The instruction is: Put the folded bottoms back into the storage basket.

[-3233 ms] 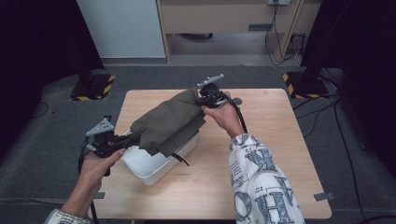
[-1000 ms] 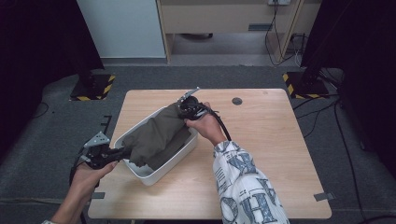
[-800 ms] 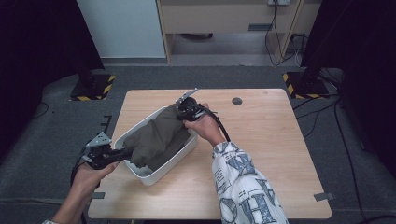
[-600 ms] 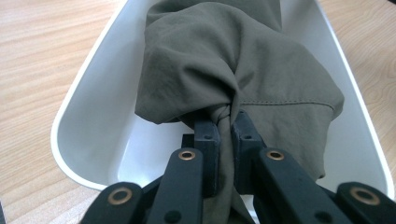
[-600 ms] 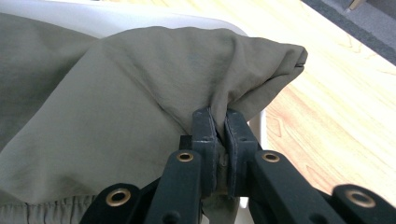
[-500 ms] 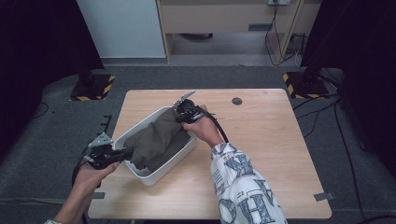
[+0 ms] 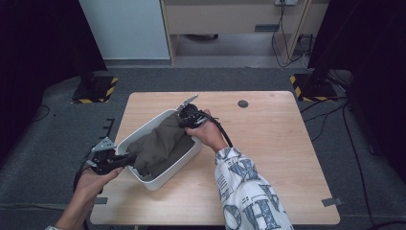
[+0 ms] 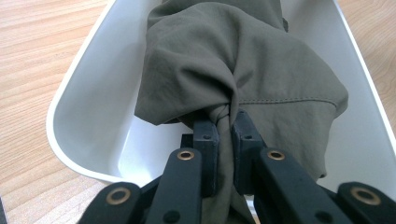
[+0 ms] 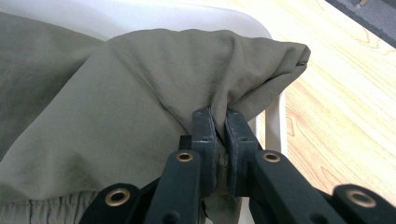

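Lowered since the earlier frame, the olive garment now lies in the white bin, its length running lower left to upper right. Your left gripper and right gripper each clench one end, equally near.

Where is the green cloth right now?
In the high view the green cloth lies in the white tub at the table's left-middle, pinched by the left tongs and the right tongs at opposite ends.
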`<action>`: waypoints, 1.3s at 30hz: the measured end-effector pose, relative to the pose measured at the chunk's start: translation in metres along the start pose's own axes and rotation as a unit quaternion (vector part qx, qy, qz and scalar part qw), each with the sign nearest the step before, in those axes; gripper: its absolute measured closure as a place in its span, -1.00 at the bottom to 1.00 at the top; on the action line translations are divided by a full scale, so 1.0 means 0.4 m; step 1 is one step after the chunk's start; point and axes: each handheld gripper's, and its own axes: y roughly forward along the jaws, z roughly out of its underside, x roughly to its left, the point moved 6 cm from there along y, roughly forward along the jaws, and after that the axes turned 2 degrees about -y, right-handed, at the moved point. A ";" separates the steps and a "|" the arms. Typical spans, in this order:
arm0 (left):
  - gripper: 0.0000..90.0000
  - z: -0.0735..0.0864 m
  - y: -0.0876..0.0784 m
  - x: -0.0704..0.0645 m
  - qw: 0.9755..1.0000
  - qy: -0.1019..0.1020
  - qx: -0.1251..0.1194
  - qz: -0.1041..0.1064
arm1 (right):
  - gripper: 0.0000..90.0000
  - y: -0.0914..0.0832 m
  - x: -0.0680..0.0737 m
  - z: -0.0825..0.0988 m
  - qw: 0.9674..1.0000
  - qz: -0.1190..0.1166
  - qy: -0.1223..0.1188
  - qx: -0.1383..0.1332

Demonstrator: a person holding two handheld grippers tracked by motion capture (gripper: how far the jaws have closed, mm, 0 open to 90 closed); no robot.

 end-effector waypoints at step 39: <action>0.03 -0.060 -0.004 0.131 0.992 0.005 -0.083 -0.100 | -0.48 -0.107 -0.051 0.086 0.992 0.028 0.080 -0.098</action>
